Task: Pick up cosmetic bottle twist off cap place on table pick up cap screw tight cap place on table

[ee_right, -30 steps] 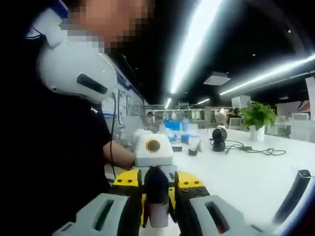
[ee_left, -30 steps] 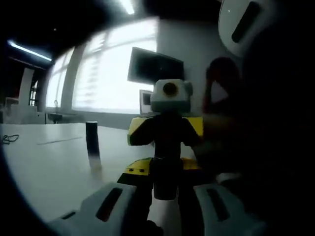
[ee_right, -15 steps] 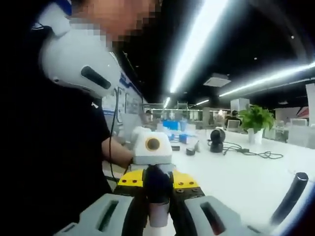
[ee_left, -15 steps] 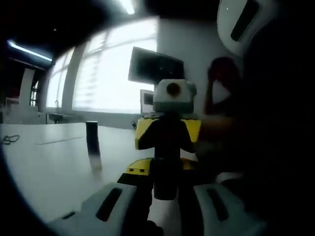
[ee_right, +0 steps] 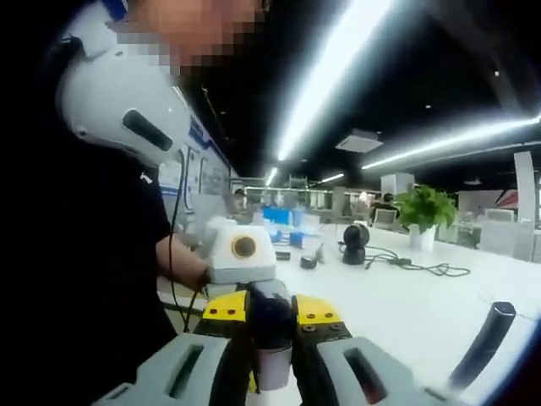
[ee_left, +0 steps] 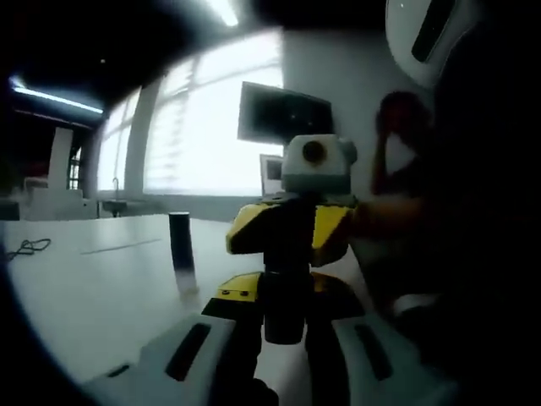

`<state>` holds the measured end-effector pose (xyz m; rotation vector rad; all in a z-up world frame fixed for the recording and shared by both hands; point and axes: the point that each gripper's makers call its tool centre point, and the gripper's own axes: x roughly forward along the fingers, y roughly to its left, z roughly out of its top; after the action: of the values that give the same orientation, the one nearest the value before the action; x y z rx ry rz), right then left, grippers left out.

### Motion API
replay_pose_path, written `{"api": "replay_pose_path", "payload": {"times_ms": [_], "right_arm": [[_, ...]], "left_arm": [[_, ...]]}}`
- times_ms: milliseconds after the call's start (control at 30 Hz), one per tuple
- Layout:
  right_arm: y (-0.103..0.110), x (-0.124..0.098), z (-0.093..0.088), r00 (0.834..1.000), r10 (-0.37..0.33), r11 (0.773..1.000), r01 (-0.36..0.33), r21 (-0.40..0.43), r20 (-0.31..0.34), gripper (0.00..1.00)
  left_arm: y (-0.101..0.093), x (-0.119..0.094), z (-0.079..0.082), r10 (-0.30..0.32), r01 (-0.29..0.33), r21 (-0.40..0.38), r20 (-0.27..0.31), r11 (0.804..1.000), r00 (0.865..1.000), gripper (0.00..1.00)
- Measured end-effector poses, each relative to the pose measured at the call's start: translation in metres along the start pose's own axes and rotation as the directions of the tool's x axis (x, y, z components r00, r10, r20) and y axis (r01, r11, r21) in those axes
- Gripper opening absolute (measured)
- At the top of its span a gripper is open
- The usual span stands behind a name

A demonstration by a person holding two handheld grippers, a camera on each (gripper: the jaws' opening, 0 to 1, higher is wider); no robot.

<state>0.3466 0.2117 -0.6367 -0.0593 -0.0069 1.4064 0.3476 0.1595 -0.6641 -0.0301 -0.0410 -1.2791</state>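
I judge the job to be in its middle, at one of the twisting steps. The cosmetic bottle [ee_left: 284, 300] is off the counter [ee_left: 93, 279] and held in the air between my two tools, so the pick-up is done. Whether the cap is coming off or going back on I cannot tell from here; either way the final set-down on the counter is not yet done.

In the left gripper view, my left gripper [ee_left: 283, 342] has its jaws closed on the dark lower end of the bottle, the pale jaw housings spread to either side at the bottom. Straight ahead, the right gripper [ee_left: 287, 233] faces me with its yellow-and-black body closed over the bottle's far end.

In the right gripper view, my right gripper [ee_right: 272, 359] is clamped on the same bottle [ee_right: 270, 338], dark at the top and paler below, with the jaws pressing it from both sides. The left gripper [ee_right: 270, 309] meets it from the opposite end, its yellow blocks just behind the bottle.

A dark upright cylinder [ee_left: 180, 254] stands alone on the counter, well apart from my hands. It may be a cap or another item; I cannot say.
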Motion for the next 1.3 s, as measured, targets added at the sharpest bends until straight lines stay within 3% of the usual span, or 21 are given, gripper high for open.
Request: {"api": "replay_pose_path", "payload": {"times_ms": [333,733,1067,1300], "right_arm": [[-0.011,0.007,0.003,0.995,-0.101,0.995,0.101,0.015,0.017,0.11],[-0.022,0.01,0.005,0.978,-0.207,0.978,0.206,0.018,0.024,0.11],[-0.036,0.014,0.008,0.944,-0.328,0.944,0.329,-0.014,0.017,0.11],[-0.04,0.014,0.006,0.934,-0.358,0.934,0.358,-0.008,0.018,0.11]], "left_arm": [[0.014,-0.002,0.0,0.072,-0.071,-0.026,0.012,0.997,0.997,0.08],[0.026,-0.001,0.0,0.166,-0.166,0.012,0.008,0.986,0.986,0.08],[0.041,-0.005,0.004,0.256,-0.257,0.025,0.03,0.966,0.966,0.08],[0.045,-0.006,0.002,0.277,-0.278,0.018,0.026,0.96,0.96,0.08]]}}
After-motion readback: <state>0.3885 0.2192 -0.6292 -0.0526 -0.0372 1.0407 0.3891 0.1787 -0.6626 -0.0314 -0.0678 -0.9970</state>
